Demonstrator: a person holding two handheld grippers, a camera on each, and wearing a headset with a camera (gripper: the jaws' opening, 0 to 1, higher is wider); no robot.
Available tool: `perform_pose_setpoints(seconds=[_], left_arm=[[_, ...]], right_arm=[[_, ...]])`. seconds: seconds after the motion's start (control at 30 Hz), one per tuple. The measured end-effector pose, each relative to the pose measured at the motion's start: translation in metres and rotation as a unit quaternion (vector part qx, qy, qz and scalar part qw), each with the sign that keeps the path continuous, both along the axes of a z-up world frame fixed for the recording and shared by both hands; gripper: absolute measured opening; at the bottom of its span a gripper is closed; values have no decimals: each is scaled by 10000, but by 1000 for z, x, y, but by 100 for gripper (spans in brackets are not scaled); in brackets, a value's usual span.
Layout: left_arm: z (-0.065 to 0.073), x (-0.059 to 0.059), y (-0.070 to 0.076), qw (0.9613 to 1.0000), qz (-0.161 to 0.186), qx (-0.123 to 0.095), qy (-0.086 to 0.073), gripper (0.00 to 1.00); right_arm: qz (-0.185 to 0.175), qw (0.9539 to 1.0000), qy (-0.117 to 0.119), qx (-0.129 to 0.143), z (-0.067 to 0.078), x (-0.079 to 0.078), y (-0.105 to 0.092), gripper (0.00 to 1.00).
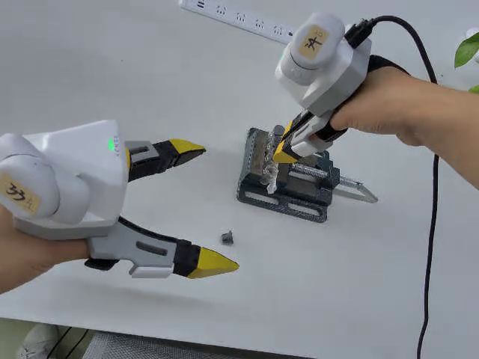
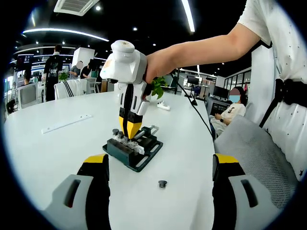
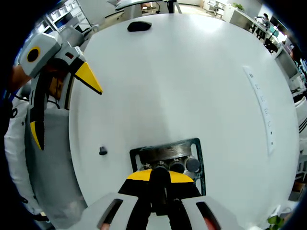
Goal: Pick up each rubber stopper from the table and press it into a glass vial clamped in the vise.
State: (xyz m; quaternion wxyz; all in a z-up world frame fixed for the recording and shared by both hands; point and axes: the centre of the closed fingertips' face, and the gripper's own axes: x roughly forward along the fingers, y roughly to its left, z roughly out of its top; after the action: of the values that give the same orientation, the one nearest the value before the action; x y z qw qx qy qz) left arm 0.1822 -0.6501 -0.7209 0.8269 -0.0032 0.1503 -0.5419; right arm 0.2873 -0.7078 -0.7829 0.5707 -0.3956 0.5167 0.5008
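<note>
Fingers [image 1: 209, 262] on the left gripper [image 1: 217, 206] are gaping wide apart, and I'm hovering them low over the counter [image 1: 150, 75]. One loose rubber stopper [image 1: 227, 238] is sitting just ahead of the lower tip. The left gripper view is putting it dead ahead between both tips, so the left is clearly the nearer one. It's looking upright to me, wide end up, but it's too small to swear by.

The right gripper [image 1: 284, 155] is pointing straight down onto the vials [image 1: 271, 176] in the vise [image 1: 288, 207], with its fingers drawn together. I can't tell whether they're pinching a stopper. The right gripper view is giving me the dark capped tops in a row, which the head view is mostly hiding behind that gripper.
</note>
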Motion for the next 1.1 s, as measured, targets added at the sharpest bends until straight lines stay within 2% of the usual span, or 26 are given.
perform_pose_setpoints(seconds=[0.4,0.7,1.1], left_arm=[[4,0,-6,10000,-68,-43,-24,88],[6,-2,-6,10000,-71,-40,-34,88],[5,-2,-6,10000,-57,-70,-24,87]], right_arm=[[-253,9997,-8,-34,0,1,0,7],[-154,9999,-68,-27,-1,1,0,7],[-214,9997,-43,90,-1,1,-1,8]])
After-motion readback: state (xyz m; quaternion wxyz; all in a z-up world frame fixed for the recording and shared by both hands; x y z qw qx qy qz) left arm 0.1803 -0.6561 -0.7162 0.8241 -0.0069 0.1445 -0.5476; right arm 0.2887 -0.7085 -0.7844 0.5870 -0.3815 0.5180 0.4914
